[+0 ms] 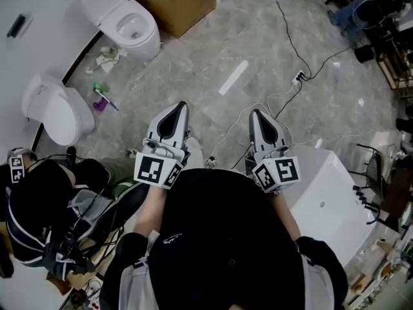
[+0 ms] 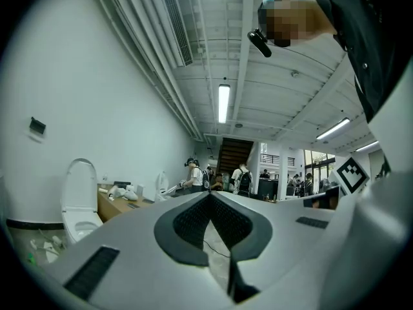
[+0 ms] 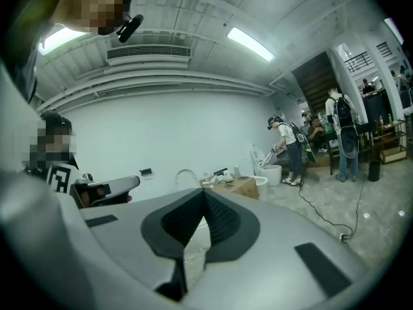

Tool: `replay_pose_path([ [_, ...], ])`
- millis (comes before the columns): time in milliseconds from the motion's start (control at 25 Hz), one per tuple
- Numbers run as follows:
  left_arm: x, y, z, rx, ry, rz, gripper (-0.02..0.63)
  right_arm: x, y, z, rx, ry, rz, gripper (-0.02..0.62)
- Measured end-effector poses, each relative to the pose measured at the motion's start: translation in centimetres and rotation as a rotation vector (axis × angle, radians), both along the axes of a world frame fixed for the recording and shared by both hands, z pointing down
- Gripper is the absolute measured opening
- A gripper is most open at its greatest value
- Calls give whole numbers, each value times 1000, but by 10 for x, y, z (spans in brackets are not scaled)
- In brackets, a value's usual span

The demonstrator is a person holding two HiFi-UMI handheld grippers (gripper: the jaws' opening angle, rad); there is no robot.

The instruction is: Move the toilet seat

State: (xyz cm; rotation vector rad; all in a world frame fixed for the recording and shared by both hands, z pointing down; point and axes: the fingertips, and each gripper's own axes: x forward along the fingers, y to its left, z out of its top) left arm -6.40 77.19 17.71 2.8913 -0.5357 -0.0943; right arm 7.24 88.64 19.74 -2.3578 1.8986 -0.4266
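Note:
A white toilet (image 1: 126, 21) stands by the wall at the top left of the head view, its lid up against the tank and the bowl showing. In the left gripper view this toilet (image 2: 79, 199) is low at the left. The right gripper view shows only its raised lid (image 3: 186, 175), just above the jaws. A second toilet (image 1: 57, 108) with its lid down sits further left. My left gripper (image 1: 181, 106) and right gripper (image 1: 255, 113) are held side by side over the floor, well short of both toilets. Both are shut and hold nothing.
A cardboard box (image 1: 173, 2) stands right of the open toilet. A purple and green brush (image 1: 100, 99) lies between the toilets. A power strip with cables (image 1: 298, 78) crosses the floor on the right. A white tub (image 1: 332, 202) is at my right, a seated person (image 1: 39, 205) at my left.

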Motion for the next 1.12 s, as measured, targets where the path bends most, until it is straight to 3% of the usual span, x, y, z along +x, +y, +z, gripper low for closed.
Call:
replay_pose_path([
  [600,43,-159,-10,12,19,69,8,34,-151,-9,-12,19,68,12],
  [1120,23,-231,-9,8,38,11,8,13,-237,-10,-16,40,-22,14],
])
